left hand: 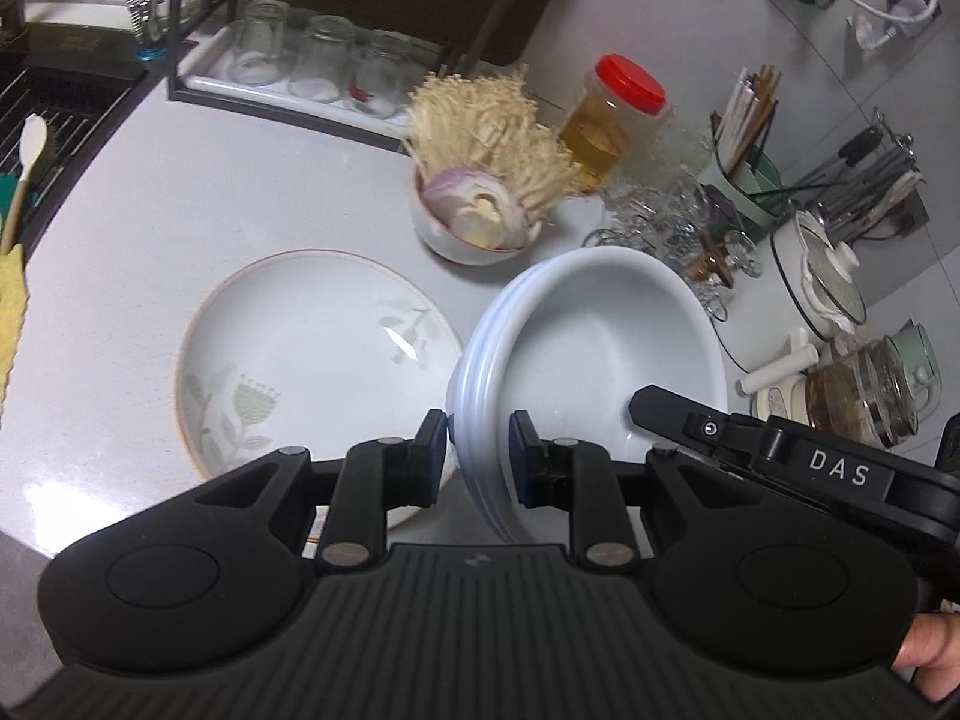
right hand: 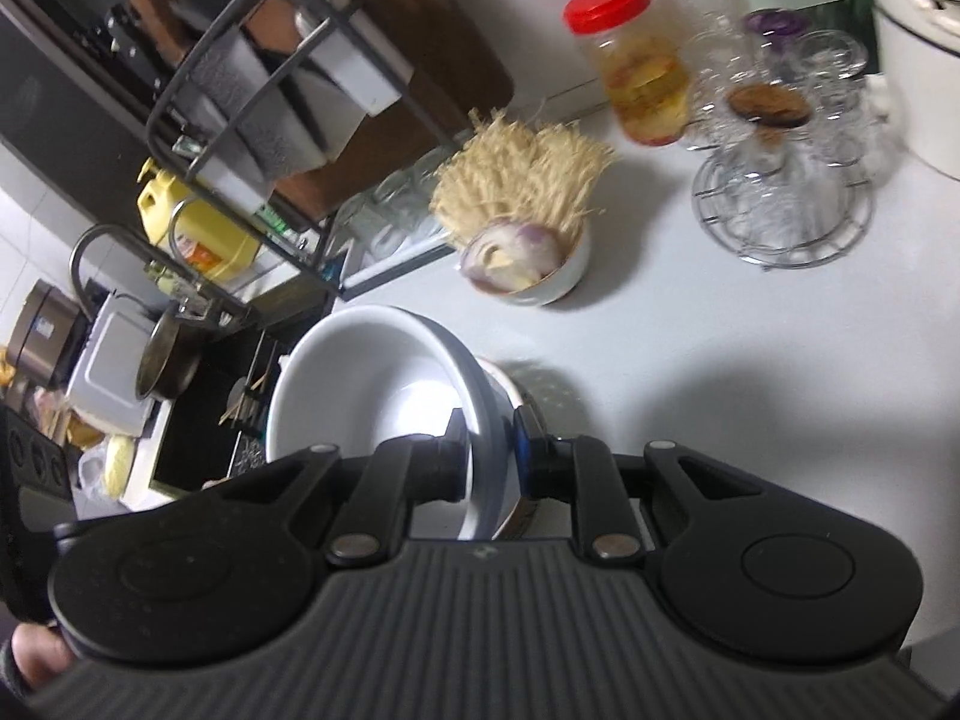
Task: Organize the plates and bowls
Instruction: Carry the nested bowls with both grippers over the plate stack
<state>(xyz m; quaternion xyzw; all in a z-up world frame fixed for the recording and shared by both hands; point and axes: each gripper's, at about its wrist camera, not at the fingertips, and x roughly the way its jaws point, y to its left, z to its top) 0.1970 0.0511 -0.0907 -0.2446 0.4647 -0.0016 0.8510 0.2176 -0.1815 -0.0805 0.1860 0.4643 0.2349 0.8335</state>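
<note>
A stack of white bowls (left hand: 588, 330) is gripped from both sides and looks raised and tilted over the pale counter. My left gripper (left hand: 478, 432) is shut on the near rim of the stack. In the left wrist view, one of the right gripper's fingers (left hand: 654, 405) reaches inside the top bowl. The right wrist view shows my right gripper (right hand: 489, 426) shut on the rim of the same stack (right hand: 360, 372). A wide floral plate (left hand: 300, 348) with a brown edge lies flat on the counter just left of the bowls.
Behind the bowls stands a small bowl of enoki mushrooms and onion (left hand: 474, 222), with a red-lidded jar (left hand: 612, 120) and a wire rack of glass cups (left hand: 660, 210). A tray of upturned glasses (left hand: 312, 60) sits at the back, a sink (left hand: 60, 102) at left, and a white pot (left hand: 822, 282) and glass kettle (left hand: 870, 390) at right.
</note>
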